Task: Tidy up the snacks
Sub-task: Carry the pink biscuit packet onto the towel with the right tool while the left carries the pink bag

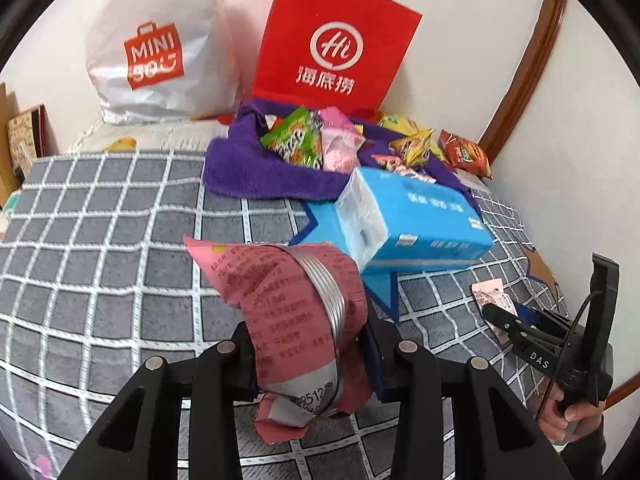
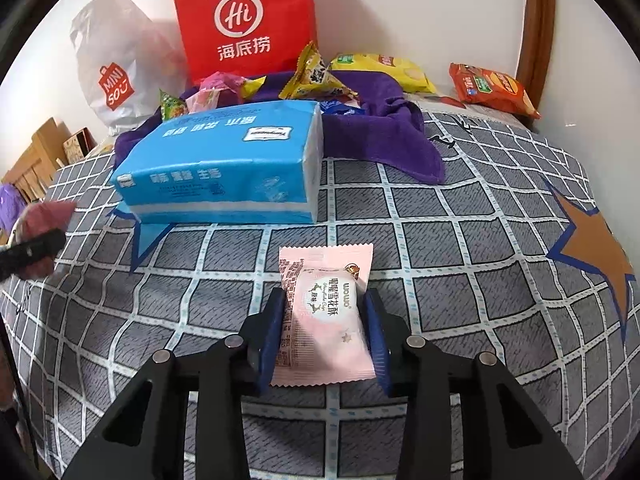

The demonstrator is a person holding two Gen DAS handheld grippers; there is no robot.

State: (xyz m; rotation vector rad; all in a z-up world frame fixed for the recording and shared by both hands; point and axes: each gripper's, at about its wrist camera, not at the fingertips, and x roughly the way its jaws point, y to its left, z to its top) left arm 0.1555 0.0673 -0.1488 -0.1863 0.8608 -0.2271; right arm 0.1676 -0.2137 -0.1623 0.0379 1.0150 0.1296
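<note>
Snacks, two pink packets: one red-pink packet (image 1: 288, 320) clamped tight in my left claw (image 1: 308, 364) and raised clear of the checked bedspread (image 1: 100, 240) for sorting, one pale packet (image 2: 326, 312) lying between my right claw's (image 2: 326, 340) nearly closed jaws, apparently gripped.

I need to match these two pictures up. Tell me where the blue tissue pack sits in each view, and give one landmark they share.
Left wrist view: the blue tissue pack lies right of centre, beyond the dark pink snack packet held in the left gripper.
Right wrist view: the pack lies left of centre, above the pale pink snack packet.
Shared landmark: the red paper bag standing against the wall.
</note>
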